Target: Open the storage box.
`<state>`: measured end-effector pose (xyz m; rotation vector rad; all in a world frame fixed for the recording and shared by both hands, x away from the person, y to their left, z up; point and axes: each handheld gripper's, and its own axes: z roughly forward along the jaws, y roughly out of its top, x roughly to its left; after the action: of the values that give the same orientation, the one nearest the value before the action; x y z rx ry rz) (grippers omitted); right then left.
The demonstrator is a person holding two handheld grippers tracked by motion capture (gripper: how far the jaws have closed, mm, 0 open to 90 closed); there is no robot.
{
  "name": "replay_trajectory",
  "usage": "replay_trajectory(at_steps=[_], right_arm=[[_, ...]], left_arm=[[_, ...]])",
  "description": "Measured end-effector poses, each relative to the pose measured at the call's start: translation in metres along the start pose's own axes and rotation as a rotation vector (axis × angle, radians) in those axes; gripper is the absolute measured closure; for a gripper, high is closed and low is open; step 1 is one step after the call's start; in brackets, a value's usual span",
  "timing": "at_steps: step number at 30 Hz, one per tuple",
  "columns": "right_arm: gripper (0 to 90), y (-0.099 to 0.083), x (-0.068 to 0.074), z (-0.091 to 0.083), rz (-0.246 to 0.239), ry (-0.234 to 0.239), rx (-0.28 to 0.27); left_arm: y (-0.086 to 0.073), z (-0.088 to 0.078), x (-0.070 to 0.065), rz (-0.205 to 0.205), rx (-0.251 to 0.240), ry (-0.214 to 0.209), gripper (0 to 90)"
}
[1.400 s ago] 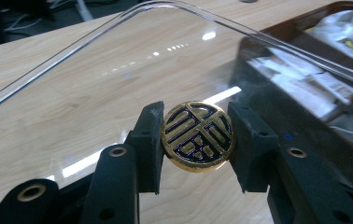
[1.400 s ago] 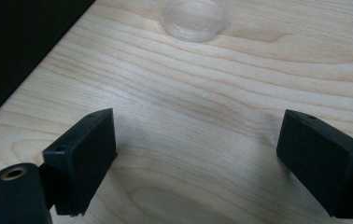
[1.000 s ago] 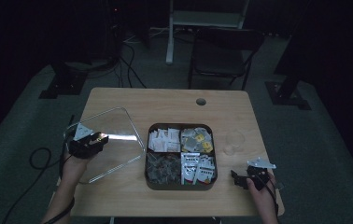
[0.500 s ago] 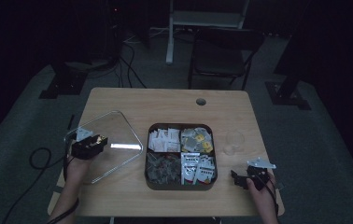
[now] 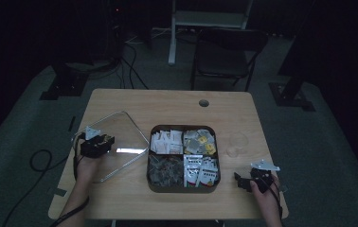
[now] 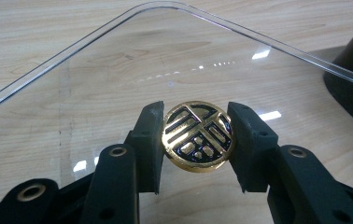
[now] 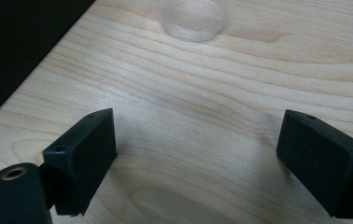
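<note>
A clear square lid [image 5: 125,135] with rounded corners sits low over the table, left of the box. In the left gripper view the lid [image 6: 118,65] has a round gold-and-black knob [image 6: 197,136] on top. My left gripper [image 6: 197,119] is shut on that knob, one pad on each side. From above, the left gripper [image 5: 102,143] sits over the lid's near-left part. My right gripper [image 5: 241,181] rests near the table's front right, with its jaws wide apart. In its own view the right gripper [image 7: 198,135] has bare wood between the jaws.
A dark square box [image 5: 183,126] with four compartments of packets and sachets stands mid-table. A small clear round cup [image 5: 237,142] is right of it, and the same cup [image 7: 194,16] lies ahead of the right jaws. A chair stands beyond the table.
My left hand has sunk toward the table and drawn slightly nearer, carrying the lid by its knob. The right hand has stayed still.
</note>
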<state>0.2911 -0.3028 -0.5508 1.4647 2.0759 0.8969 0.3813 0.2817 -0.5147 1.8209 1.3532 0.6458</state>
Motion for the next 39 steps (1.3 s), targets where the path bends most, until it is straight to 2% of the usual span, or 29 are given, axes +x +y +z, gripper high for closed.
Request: replay_trajectory(at_steps=[6, 15, 23, 25, 28, 33, 35, 37, 39], right_arm=[[11.3, 0.0, 0.0, 0.0, 0.0, 0.0, 0.0], [11.3, 0.0, 0.0, 0.0, 0.0, 0.0, 0.0], [11.3, 0.0, 0.0, 0.0, 0.0, 0.0, 0.0], [11.3, 0.0, 0.0, 0.0, 0.0, 0.0, 0.0], [11.3, 0.0, 0.0, 0.0, 0.0, 0.0, 0.0], [11.3, 0.0, 0.0, 0.0, 0.0, 0.0, 0.0], [11.3, 0.0, 0.0, 0.0, 0.0, 0.0, 0.0], [11.3, 0.0, 0.0, 0.0, 0.0, 0.0, 0.0], [11.3, 0.0, 0.0, 0.0, 0.0, 0.0, 0.0]], left_arm=[[-0.001, 0.005, 0.001, -0.018, -0.003, 0.008, 59.7], [-0.002, 0.005, -0.003, -0.011, -0.013, 0.033, 59.7], [-0.006, 0.009, 0.0, -0.022, 0.014, 0.019, 59.6], [-0.008, 0.012, -0.001, -0.008, 0.027, 0.027, 59.6], [-0.011, 0.014, 0.0, -0.021, 0.028, 0.023, 59.6], [-0.011, 0.017, -0.003, -0.005, 0.038, 0.041, 59.6], [-0.011, 0.017, -0.002, -0.005, 0.038, 0.039, 59.5], [-0.011, 0.019, 0.0, -0.023, 0.061, 0.022, 59.2], [-0.011, 0.019, 0.001, -0.033, 0.063, 0.008, 58.9]])
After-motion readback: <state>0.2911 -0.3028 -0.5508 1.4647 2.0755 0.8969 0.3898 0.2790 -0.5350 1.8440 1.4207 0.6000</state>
